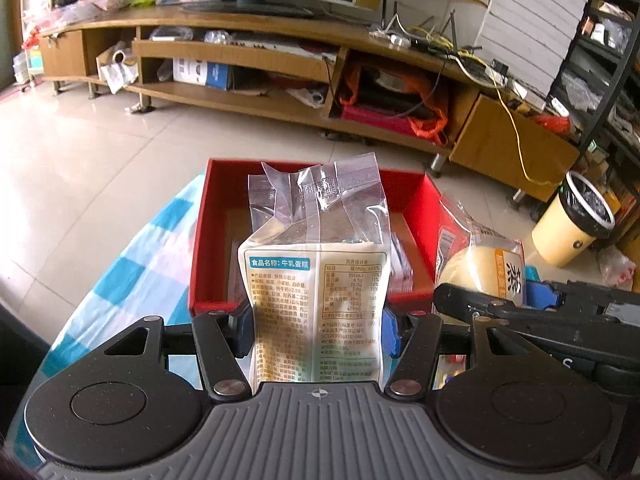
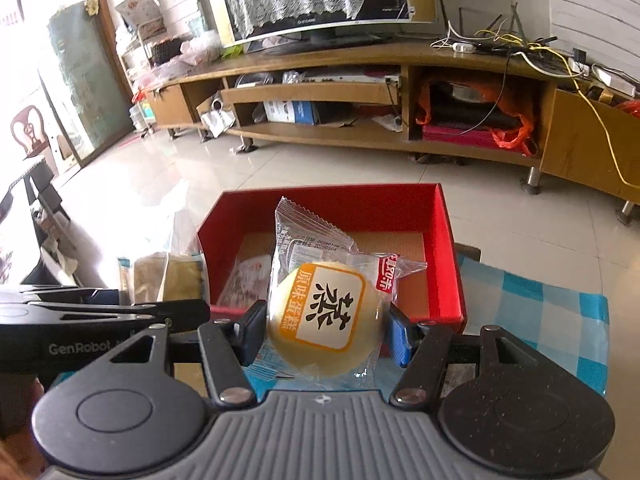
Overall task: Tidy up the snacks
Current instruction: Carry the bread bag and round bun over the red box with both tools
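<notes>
My left gripper point(image 1: 316, 332) is shut on a milk cake packet point(image 1: 316, 280), a clear bag with a printed label, held upright just in front of the open red box point(image 1: 216, 240). My right gripper point(image 2: 326, 336) is shut on a round steamed cake packet point(image 2: 326, 316), yellow-white with an orange label, held at the near edge of the same red box point(image 2: 448, 248). A flat packet point(image 2: 246, 280) lies inside the box at its left. The round cake point(image 1: 486, 270) and the right gripper's arm show at the right of the left wrist view.
The box stands on a blue-and-white checked cloth point(image 2: 532, 312). Other packets point(image 2: 168, 280) lie left of the box. Beyond lie a tiled floor, a long wooden TV stand point(image 1: 280, 80) and a yellow bin point(image 1: 576, 220).
</notes>
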A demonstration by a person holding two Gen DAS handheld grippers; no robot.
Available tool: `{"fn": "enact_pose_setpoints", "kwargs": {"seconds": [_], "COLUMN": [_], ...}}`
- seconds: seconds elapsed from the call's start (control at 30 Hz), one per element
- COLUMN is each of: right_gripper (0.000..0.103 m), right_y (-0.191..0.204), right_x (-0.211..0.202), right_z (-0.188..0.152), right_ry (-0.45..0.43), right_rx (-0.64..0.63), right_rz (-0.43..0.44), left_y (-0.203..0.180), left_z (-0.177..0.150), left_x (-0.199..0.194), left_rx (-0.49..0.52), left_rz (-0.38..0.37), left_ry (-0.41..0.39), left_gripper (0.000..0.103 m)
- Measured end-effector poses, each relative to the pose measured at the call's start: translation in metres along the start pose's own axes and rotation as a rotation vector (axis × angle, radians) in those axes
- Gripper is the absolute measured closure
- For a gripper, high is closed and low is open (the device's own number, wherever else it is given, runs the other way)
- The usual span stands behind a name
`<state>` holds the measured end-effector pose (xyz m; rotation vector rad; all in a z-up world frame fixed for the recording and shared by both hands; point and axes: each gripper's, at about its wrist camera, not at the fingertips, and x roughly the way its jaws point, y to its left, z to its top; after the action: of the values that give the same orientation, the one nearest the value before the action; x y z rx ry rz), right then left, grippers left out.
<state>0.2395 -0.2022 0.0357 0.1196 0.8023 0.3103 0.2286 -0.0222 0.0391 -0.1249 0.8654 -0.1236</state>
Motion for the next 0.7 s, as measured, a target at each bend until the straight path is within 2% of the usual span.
{"fn": "enact_pose_setpoints", "kwargs": {"seconds": [0.3,0.7], "right_gripper": [0.043,0.043], "right_y": [-0.009,-0.016], "right_x": [0.012,0.057], "right_z": [0.025,0.053], "right_ry": [-0.043,-0.038], "right_rx": [0.069,0.054], "right_rz": [0.012,0.006], "left_y": [-0.003,0.005], "left_z": [0.029,0.056], "left_x": [0.01,0.049], "left_rx": [-0.027,-0.047], "left_rz": [0.015,0.062], "left_ry": [-0.066,-0.076], "left_gripper": [0.038,0.038]}}
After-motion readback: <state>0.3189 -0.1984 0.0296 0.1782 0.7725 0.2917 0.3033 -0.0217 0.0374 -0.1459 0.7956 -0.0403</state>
